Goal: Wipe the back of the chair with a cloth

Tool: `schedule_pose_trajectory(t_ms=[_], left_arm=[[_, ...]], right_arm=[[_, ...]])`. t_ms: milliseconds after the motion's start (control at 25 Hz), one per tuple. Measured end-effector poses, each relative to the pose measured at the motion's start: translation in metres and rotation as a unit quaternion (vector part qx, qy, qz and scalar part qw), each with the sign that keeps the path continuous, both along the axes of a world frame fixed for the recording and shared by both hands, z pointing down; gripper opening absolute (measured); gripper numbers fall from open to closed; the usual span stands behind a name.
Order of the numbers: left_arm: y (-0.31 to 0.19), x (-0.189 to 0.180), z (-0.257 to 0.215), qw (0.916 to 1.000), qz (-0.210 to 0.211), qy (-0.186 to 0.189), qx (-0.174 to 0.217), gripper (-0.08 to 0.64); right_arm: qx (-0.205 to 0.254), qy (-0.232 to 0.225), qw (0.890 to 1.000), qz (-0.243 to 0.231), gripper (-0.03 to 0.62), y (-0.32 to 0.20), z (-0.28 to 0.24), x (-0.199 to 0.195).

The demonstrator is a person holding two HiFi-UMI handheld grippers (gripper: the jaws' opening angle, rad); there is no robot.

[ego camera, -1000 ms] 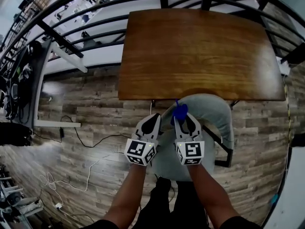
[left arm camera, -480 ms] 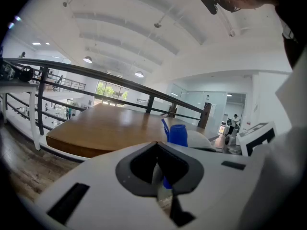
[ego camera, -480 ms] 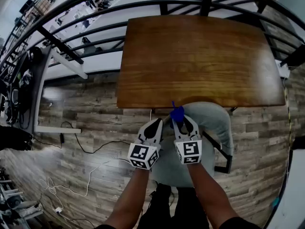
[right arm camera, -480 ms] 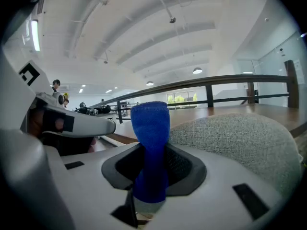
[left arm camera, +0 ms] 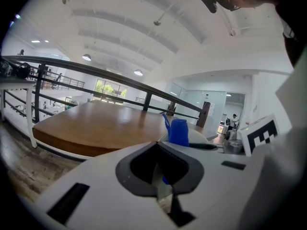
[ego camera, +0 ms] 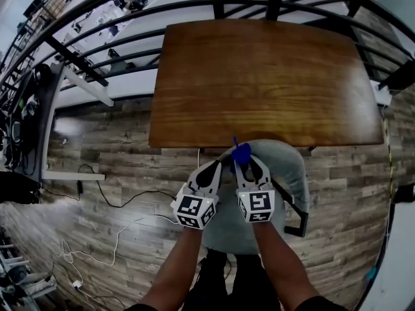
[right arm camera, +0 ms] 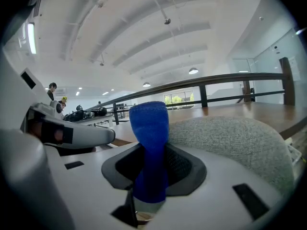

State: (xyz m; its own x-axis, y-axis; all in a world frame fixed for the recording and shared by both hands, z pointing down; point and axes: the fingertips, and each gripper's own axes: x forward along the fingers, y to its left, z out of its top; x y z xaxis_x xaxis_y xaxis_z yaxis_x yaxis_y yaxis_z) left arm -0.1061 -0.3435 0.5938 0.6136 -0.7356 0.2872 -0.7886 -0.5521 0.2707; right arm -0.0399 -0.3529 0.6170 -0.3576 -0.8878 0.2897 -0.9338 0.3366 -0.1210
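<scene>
A grey fabric chair [ego camera: 288, 167] stands pushed against the near edge of the brown wooden table [ego camera: 259, 76]. My right gripper [ego camera: 244, 163] is shut on a blue cloth [ego camera: 241, 153], which sticks up out of its jaws over the chair's left upper edge. In the right gripper view the cloth [right arm camera: 149, 143] stands upright in the gripper [right arm camera: 148, 178], with the grey chair back [right arm camera: 230, 138] just to its right. My left gripper [ego camera: 218, 165] hangs close on the left, shut with nothing in it. From the left gripper [left arm camera: 160, 178] the cloth [left arm camera: 178, 131] shows just ahead.
A black metal railing [ego camera: 194, 5] curves behind the table. Cables [ego camera: 123, 199] trail over the wood-plank floor on the left. The chair's dark leg frame [ego camera: 295, 216] juts out at its right. The person's legs are directly below the grippers.
Both grippers and the cloth stay almost in place over the chair's edge. The head view has drifted a little, so table and chair sit slightly further left.
</scene>
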Motion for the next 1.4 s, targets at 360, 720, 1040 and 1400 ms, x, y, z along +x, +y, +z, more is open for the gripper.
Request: schedule_pose_trajectory(t_ms=[360,720,1040,1400], left_arm=[[-0.004,0.033,-0.007,0.9995,-0.003,0.031,-0.001,-0.002],[0.002,0.074,-0.002,0.9989,0.022,0.041,-0.012,-0.002],[0.01,0.107,0.002,0.9976,0.052,0.041,-0.018,-0.002],[0.023,0.134,0.01,0.9958,0.079,0.039,-0.022,-0.002]], right_arm=[[0.006,0.004,1.0,0.022,0.117,0.001,0.007,0.045],[0.003,-0.011,0.999,0.053,0.117,0.006,0.011,0.084],[0.006,-0.016,0.996,0.087,0.117,0.018,0.009,0.12],[-0.007,0.003,0.989,0.147,0.117,0.041,0.016,0.165]])
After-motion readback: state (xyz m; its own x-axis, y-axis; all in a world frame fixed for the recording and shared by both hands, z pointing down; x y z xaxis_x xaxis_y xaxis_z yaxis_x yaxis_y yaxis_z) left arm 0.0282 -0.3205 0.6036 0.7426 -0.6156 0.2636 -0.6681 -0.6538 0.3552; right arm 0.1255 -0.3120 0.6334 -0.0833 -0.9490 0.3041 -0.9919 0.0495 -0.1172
